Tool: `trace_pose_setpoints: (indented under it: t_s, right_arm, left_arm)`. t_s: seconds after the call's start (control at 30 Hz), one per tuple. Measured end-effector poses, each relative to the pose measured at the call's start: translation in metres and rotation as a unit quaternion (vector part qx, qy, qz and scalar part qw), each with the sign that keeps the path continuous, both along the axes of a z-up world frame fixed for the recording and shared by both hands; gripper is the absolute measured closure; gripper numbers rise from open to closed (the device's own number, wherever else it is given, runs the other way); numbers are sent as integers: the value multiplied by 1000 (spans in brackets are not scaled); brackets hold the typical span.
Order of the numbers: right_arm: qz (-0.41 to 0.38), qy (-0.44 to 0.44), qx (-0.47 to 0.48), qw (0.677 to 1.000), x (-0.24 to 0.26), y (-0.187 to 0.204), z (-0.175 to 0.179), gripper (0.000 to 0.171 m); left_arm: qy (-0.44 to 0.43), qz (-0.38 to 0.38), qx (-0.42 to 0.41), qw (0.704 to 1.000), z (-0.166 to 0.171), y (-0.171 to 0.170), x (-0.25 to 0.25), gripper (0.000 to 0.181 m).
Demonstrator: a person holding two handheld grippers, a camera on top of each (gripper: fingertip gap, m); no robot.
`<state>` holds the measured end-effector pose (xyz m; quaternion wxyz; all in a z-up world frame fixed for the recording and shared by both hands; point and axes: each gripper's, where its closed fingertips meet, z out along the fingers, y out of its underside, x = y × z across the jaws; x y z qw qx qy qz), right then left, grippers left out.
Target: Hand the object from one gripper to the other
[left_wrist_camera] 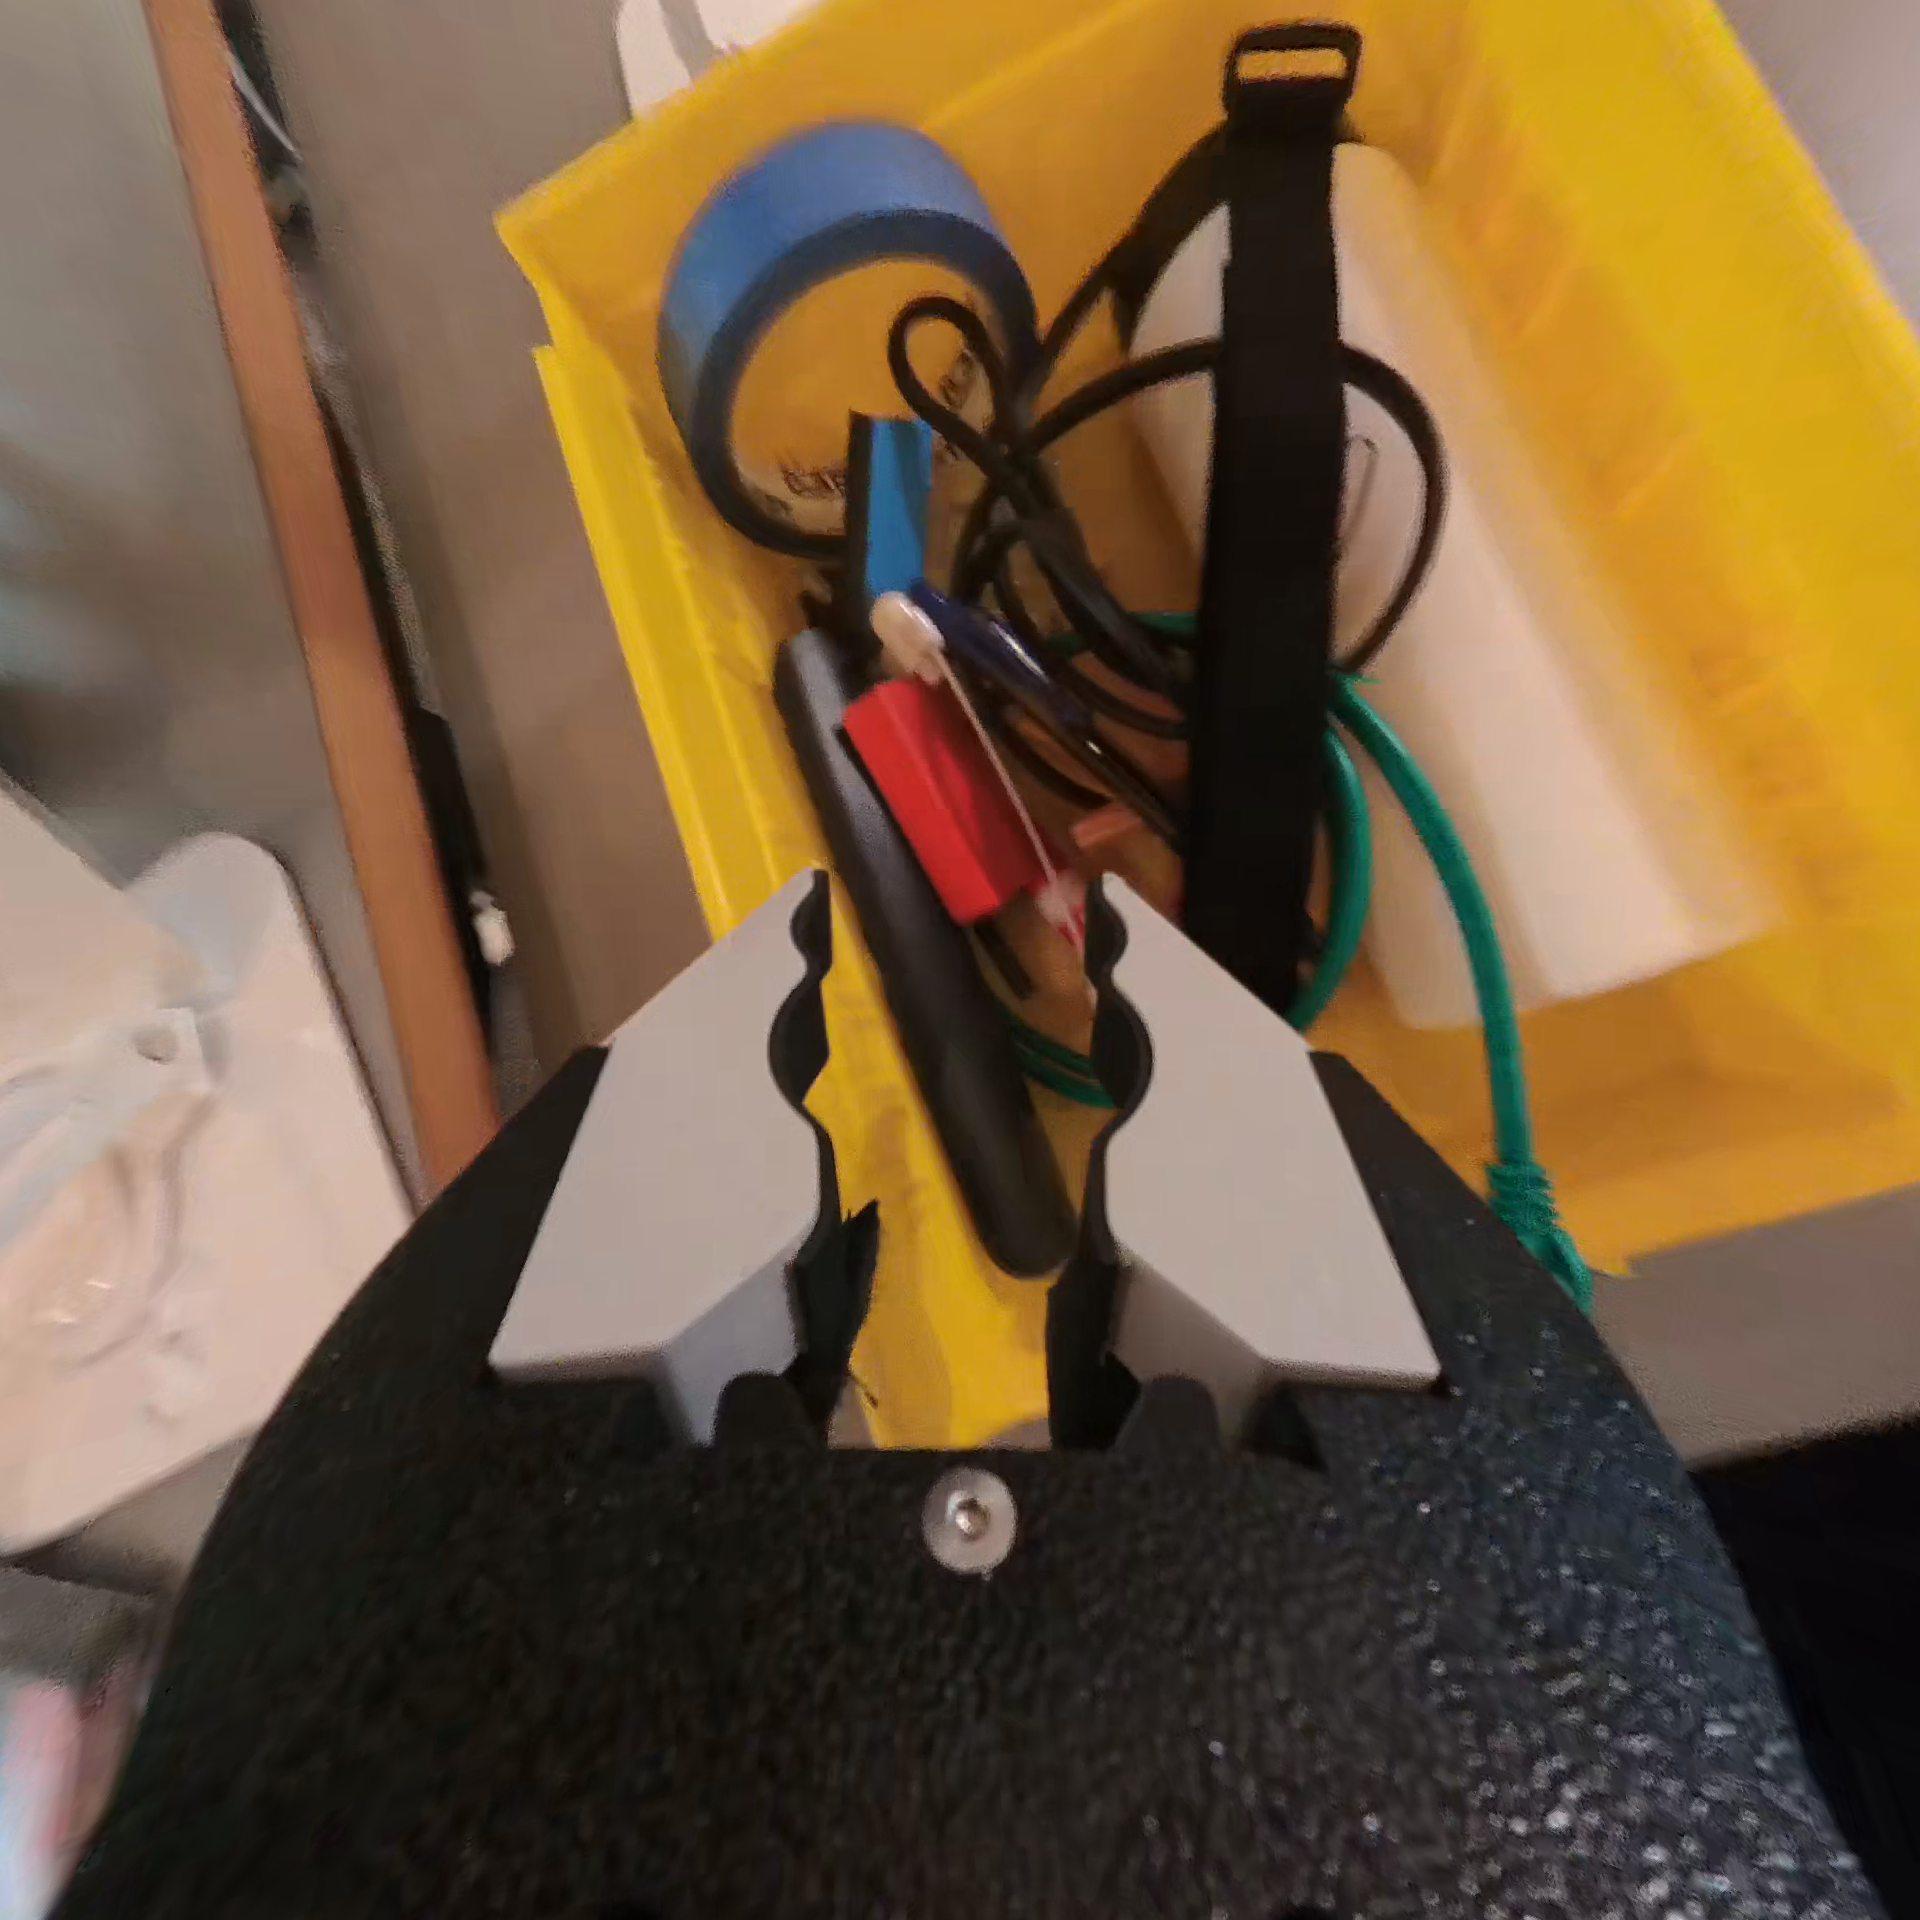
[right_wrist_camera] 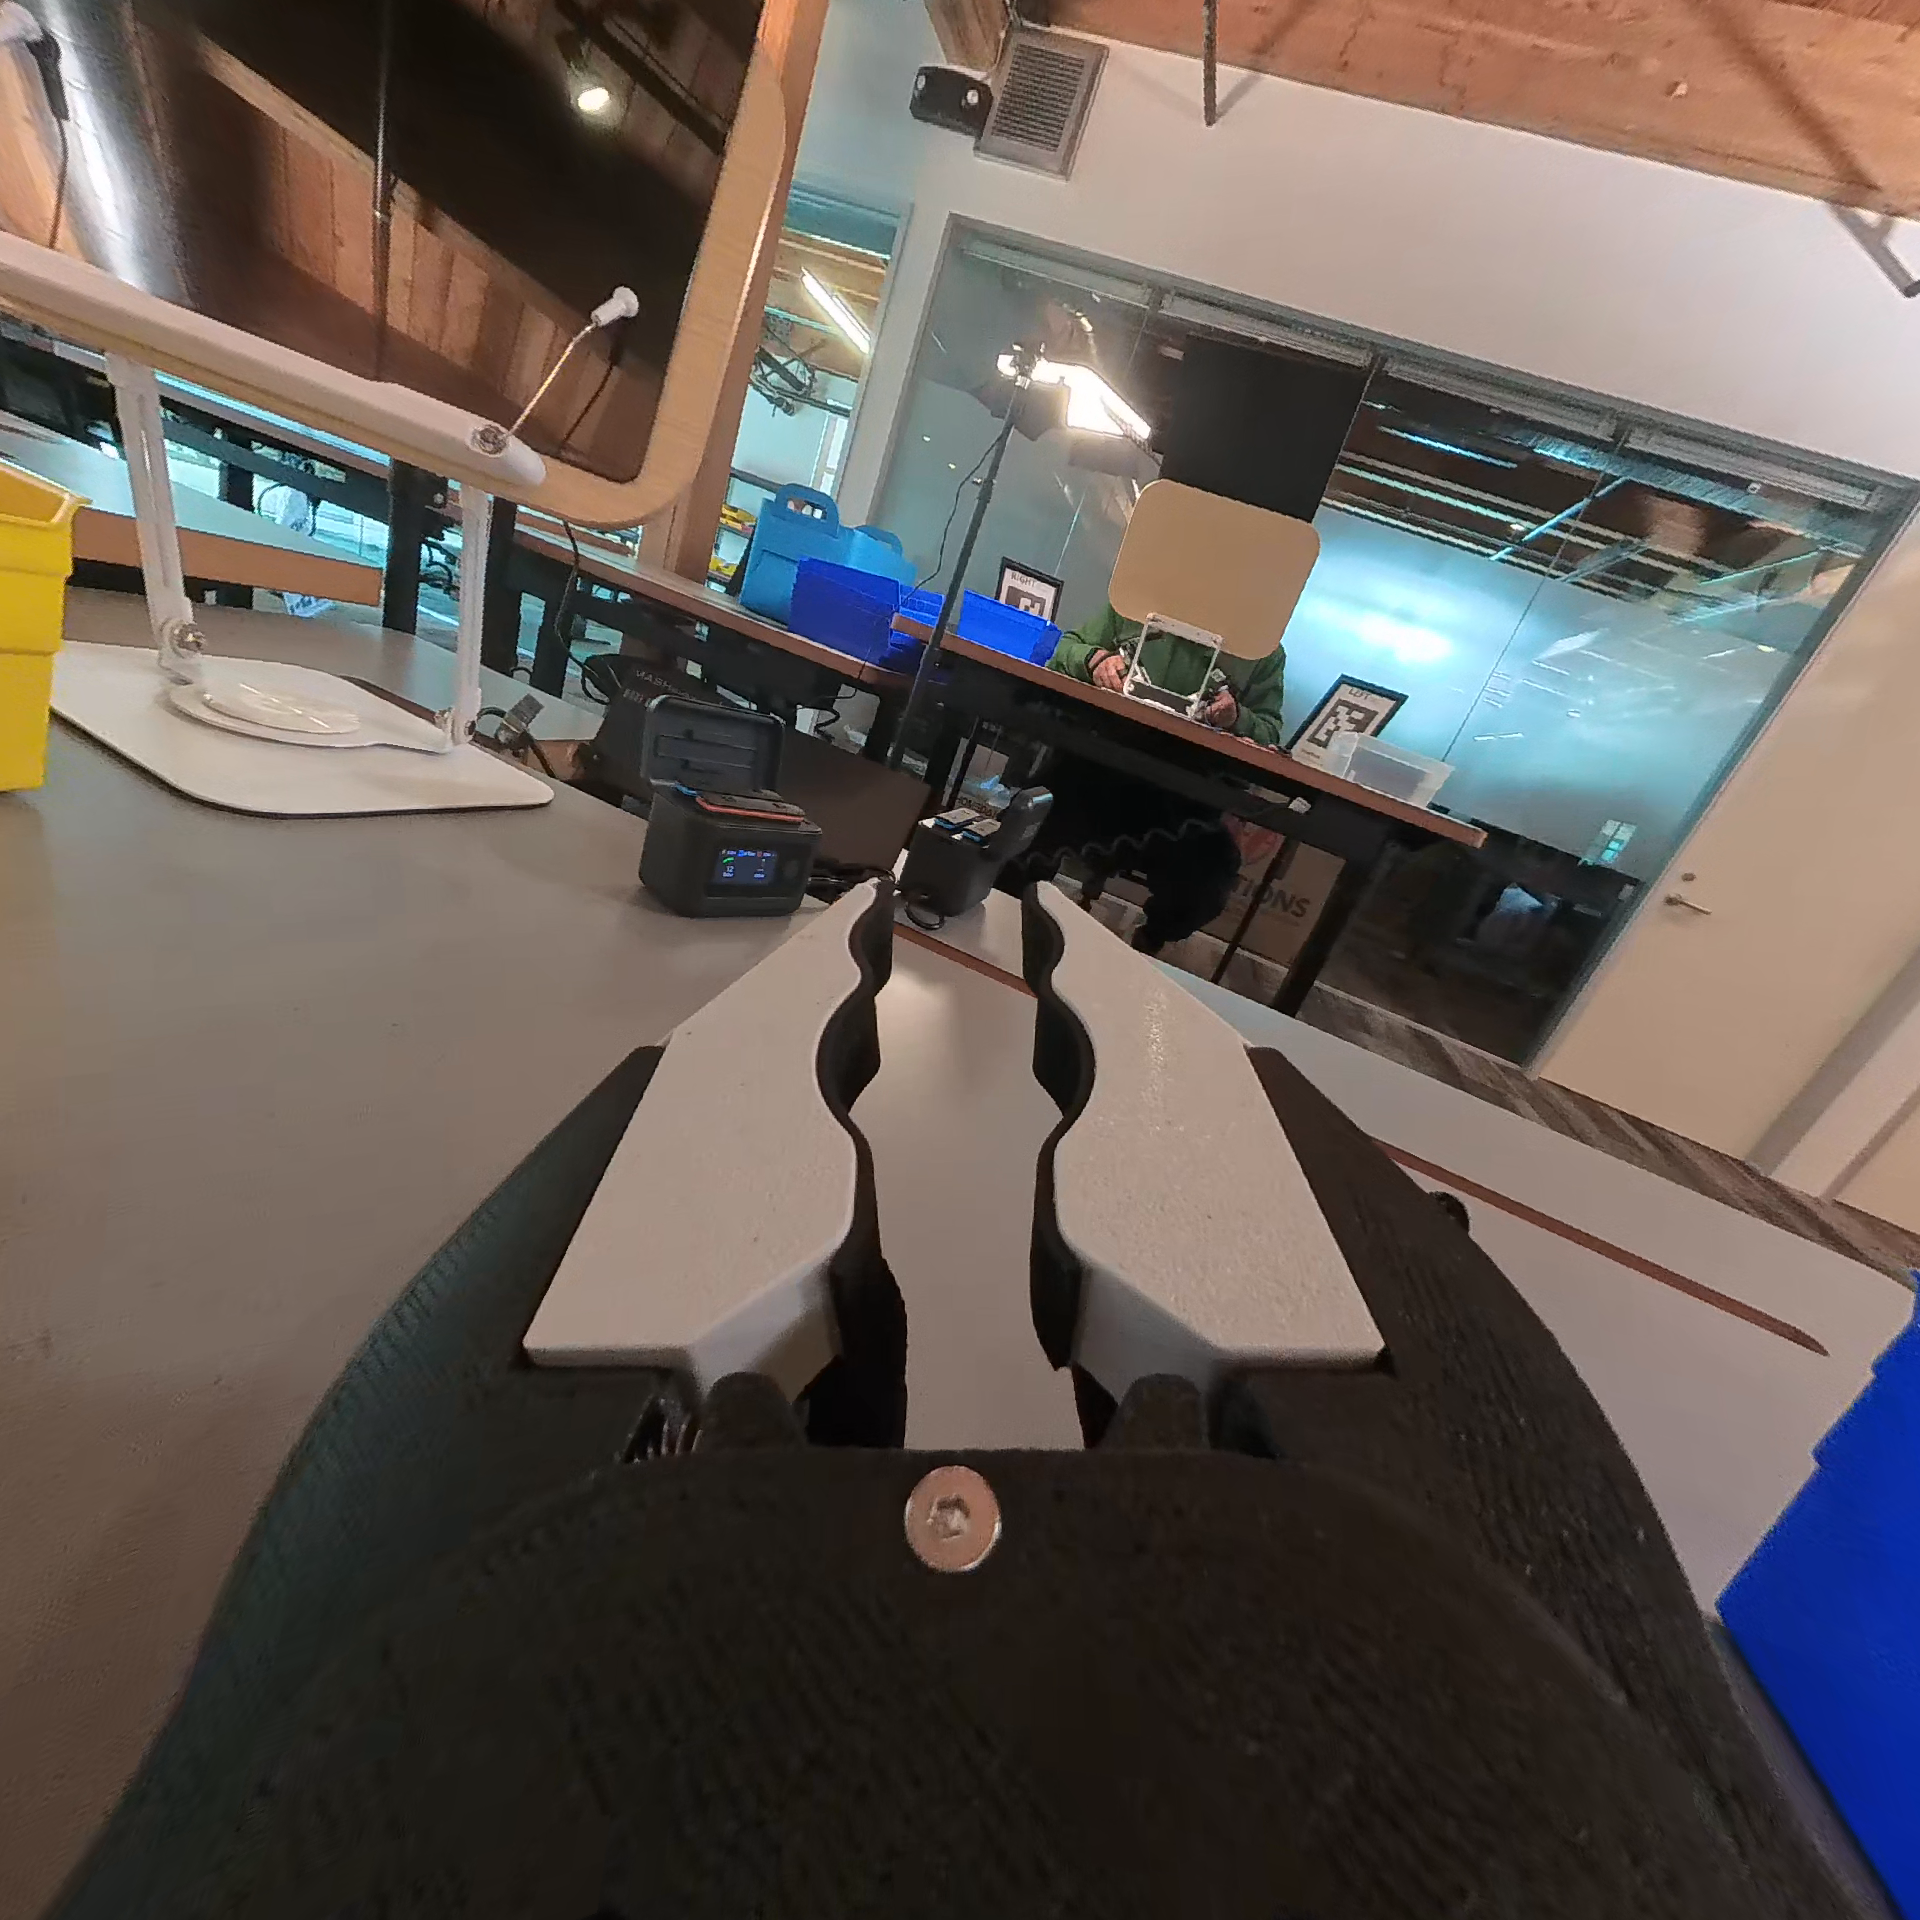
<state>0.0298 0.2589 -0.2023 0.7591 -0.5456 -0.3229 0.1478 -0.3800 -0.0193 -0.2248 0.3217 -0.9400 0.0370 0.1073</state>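
Observation:
In the left wrist view my left gripper (left_wrist_camera: 961, 894) is open and empty, hanging over a yellow bin (left_wrist_camera: 1621, 436) full of small things. Its fingertips stand on either side of a long black tool (left_wrist_camera: 925, 997) and a red block (left_wrist_camera: 935, 800), above them and not touching. The bin also holds a roll of blue tape (left_wrist_camera: 831, 270), a black strap (left_wrist_camera: 1273, 499), black cables (left_wrist_camera: 1049, 488), a green cable (left_wrist_camera: 1455, 894), a white swab (left_wrist_camera: 914, 629) and a white block (left_wrist_camera: 1507, 727). In the right wrist view my right gripper (right_wrist_camera: 956, 899) is open and empty, low over a grey table (right_wrist_camera: 312, 1039).
Beside the right gripper, a yellow bin (right_wrist_camera: 31, 623) stands far left, a white lamp stand (right_wrist_camera: 301, 727) behind it, black chargers (right_wrist_camera: 727, 842) ahead, a blue bin (right_wrist_camera: 1849, 1621) at the right edge. A person in green (right_wrist_camera: 1174, 665) sits at a far table. Across from one pair of fingers to the other is roughly 50 cm.

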Motion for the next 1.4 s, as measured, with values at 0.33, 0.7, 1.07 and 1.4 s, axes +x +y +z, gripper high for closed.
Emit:
trace_pose_setpoints:
  t_s: [0.33,0.7,1.07,1.4]
  right_arm:
    - [6,10,-1,1000,2,-2,1,149]
    - [8,8,4,1000,0,-3,1,149]
    - [151,15,5,988,-32,-35,10,145]
    - [633,91,-195,743,-25,-175,61,117]
  left_arm:
    - [341,-151,24,927,20,131,-35,127]
    - [515,-120,4,849,16,160,-74,169]
    - [335,-84,350,871,195,130,46,173]
    - [112,-481,305,814,111,188,316,173]
